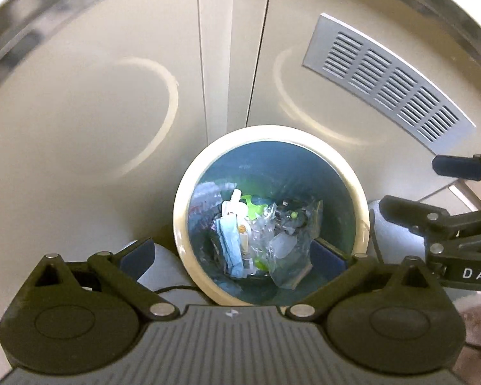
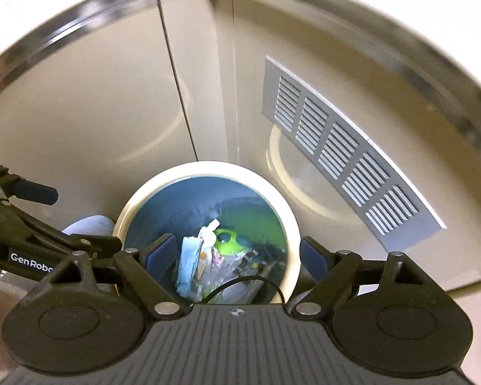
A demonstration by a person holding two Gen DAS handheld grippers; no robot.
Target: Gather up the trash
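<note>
Crumpled trash [image 1: 256, 240], clear plastic, a pale blue wrapper and one bright green piece, lies at the bottom of one round cream-rimmed bin [image 1: 182, 192] lined with blue plastic. Above its rim, the left gripper [image 1: 232, 253] and right gripper [image 2: 237, 253] stand wide open, holding nothing. One slotted grey vent [image 1: 388, 80] marks the beige cabinet behind.

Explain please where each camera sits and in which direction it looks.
Left wrist view: sits on the left claw, looks steeply down into the trash bin; own open fingers show, the right claw enters at the right edge.
Right wrist view: sits on the right claw, looks down into the same bin; own open fingers show, the left claw enters from the left.
Shared: the bin with trash, the cabinet doors, the vent grille.
</note>
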